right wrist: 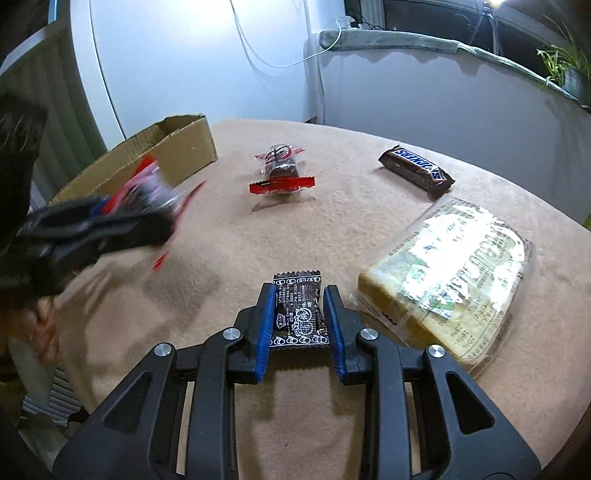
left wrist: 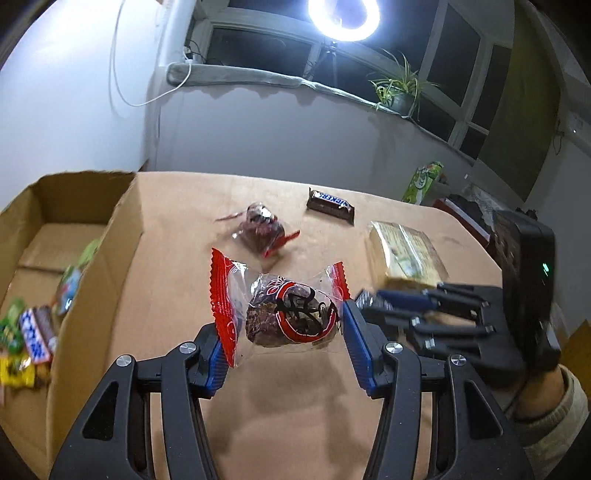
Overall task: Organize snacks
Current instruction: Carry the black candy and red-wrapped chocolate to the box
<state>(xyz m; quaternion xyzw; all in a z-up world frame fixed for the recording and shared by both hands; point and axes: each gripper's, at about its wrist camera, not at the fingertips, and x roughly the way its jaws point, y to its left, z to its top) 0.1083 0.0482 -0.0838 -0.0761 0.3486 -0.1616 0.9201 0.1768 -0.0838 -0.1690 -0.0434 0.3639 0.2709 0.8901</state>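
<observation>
- A cardboard box [left wrist: 74, 206] sits open at the left end of a bench [left wrist: 177, 229] covered in tan cloth. Several bright snack packets [left wrist: 33, 332] lie in a blurred heap in its near corner.
- The left gripper [left wrist: 284, 343] is raised above the bench just right of the box. Its blue-padded jaws are closed partway onto a clear, red-ended wrapper holding a dark brown cake [left wrist: 288, 317]; the pads press on the wrapper's ends. From the right wrist camera this gripper [right wrist: 110, 218] is a motion-blurred shape in front of the box [right wrist: 184, 147].
- Behind it, near the middle of the bench, lies a second dark cake in a red-ended wrapper [left wrist: 262, 230], apart from everything else. It also shows in the right wrist view [right wrist: 280, 170].
- Farther back and to the right lies a brown Snickers bar [left wrist: 330, 205], also seen at [right wrist: 415, 171], set at an angle.
- Near the right edge lies a large clear-wrapped block of pale yellow cake with a printed label [left wrist: 402, 254], seen close up at [right wrist: 447, 284].
- The right gripper [right wrist: 299, 314] sits low over the bench just left of that block. Its jaws stand narrowly apart around a small black candy packet with white print [right wrist: 299, 314], the blue pads touching the packet's two sides. In the left wrist view this gripper [left wrist: 402, 302] is blurred.
- On the window sill beyond the bench stands a potted plant [left wrist: 399, 92], and a ring light [left wrist: 343, 18] shines above.
</observation>
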